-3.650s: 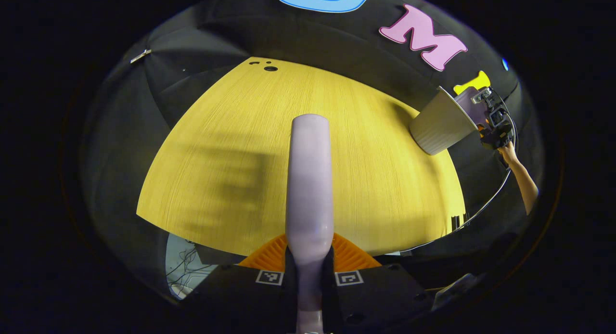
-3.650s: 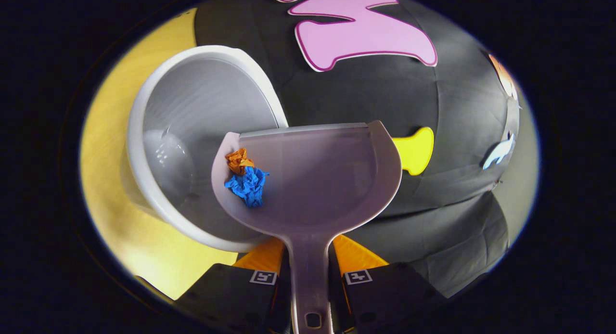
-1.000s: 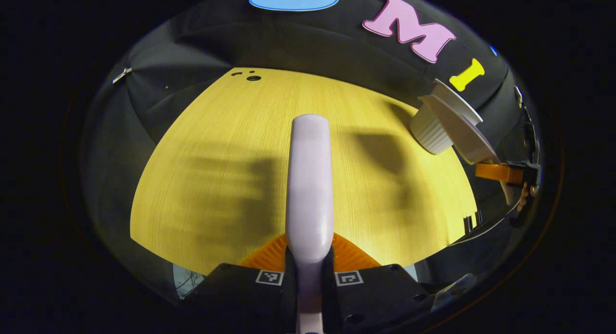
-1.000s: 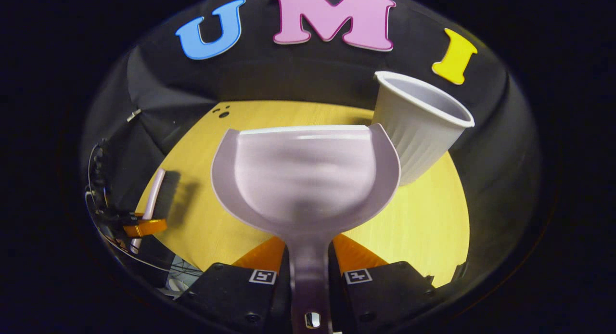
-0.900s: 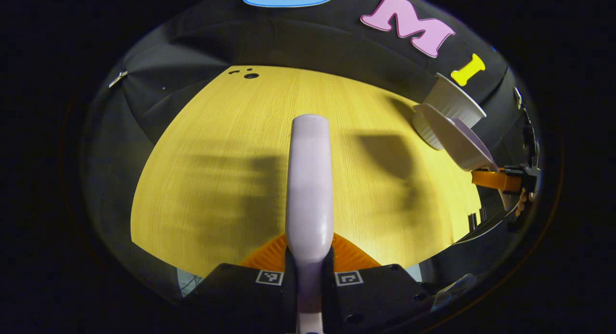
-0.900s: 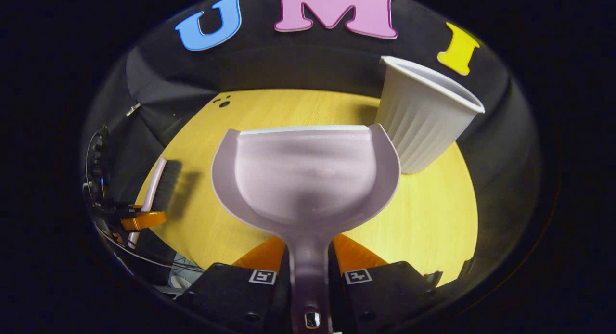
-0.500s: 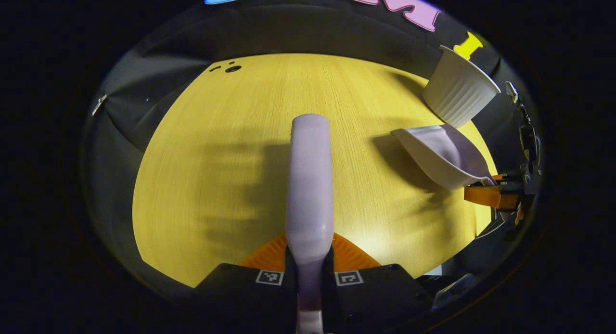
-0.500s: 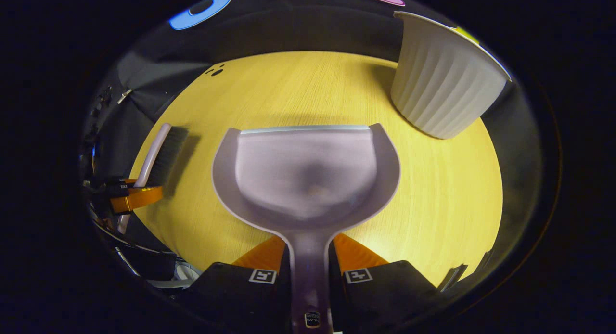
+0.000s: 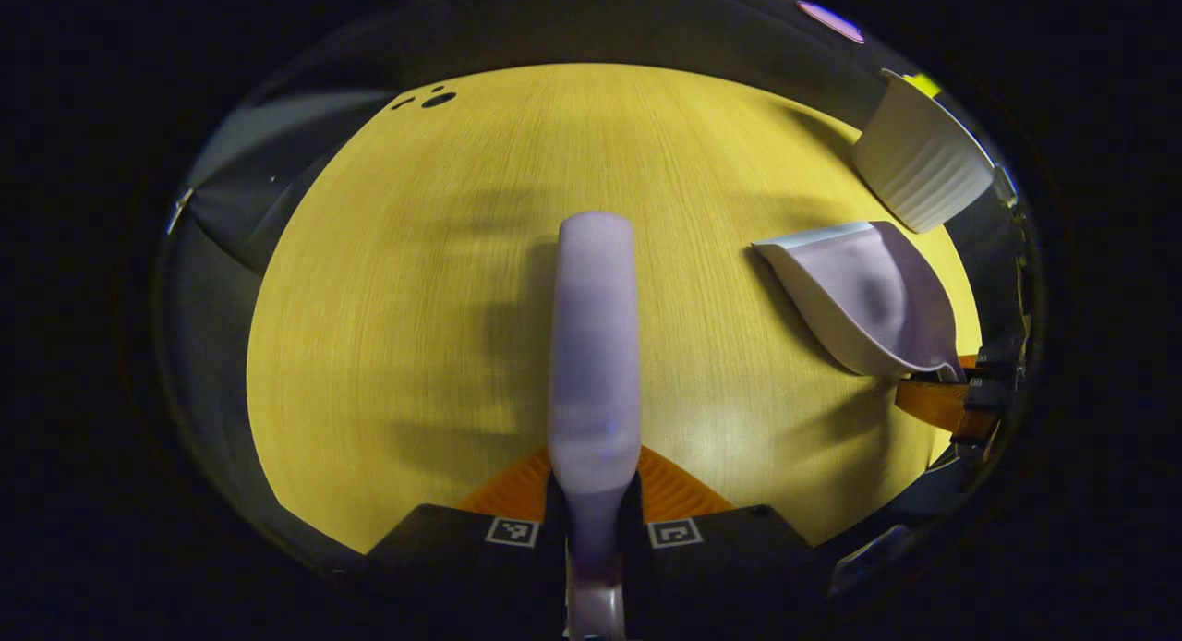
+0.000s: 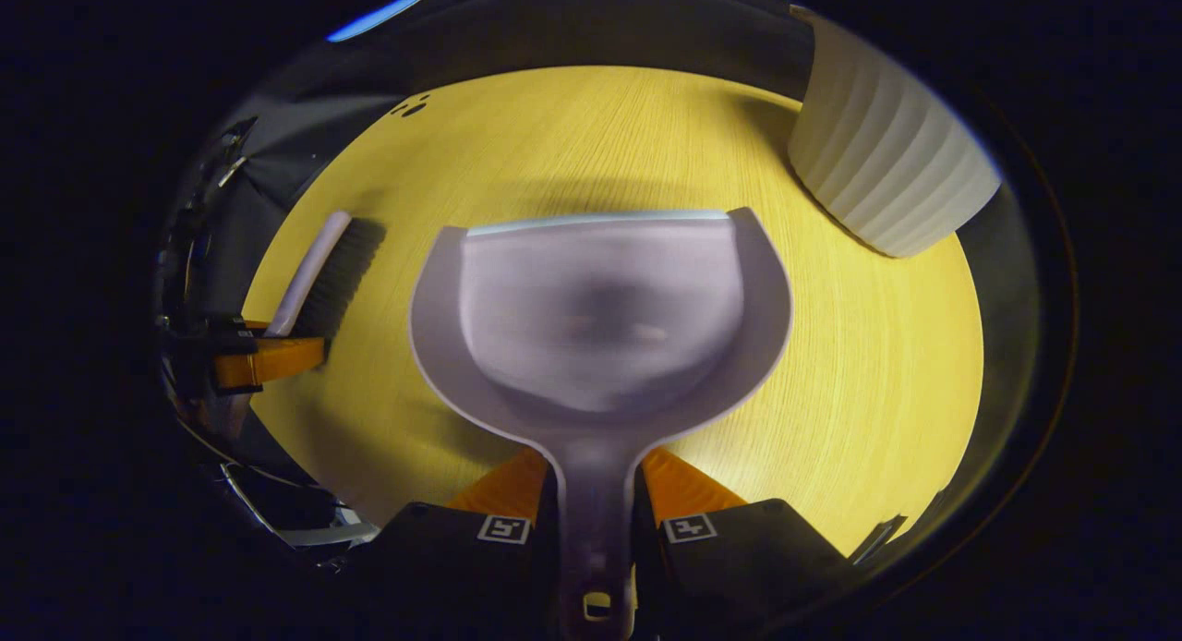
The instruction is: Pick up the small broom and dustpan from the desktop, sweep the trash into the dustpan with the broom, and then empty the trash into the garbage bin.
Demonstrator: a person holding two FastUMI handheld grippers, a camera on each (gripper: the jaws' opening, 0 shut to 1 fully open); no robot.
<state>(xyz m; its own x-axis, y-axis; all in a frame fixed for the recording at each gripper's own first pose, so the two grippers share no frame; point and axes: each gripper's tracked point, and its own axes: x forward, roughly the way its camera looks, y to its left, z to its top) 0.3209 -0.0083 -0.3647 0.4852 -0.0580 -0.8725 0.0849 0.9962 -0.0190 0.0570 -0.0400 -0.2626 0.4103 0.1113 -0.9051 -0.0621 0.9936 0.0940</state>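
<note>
Over yellow wood-grain desk (image 9: 388,281): left gripper (image 9: 594,507) clamped on small broom (image 9: 594,336); right gripper (image 10: 596,512) clamped on dustpan (image 10: 600,318), pan apparently empty though blurred. At far right edge of desk, upright: white ribbed garbage bin (image 10: 882,179).

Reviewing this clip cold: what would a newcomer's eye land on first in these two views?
The pale dustpan dominates the right gripper view, empty, its handle clamped in the right gripper over the yellow desktop. In the left gripper view the broom runs straight up the middle, held by the left gripper. The ribbed white garbage bin stands at the far right of the desktop.
</note>
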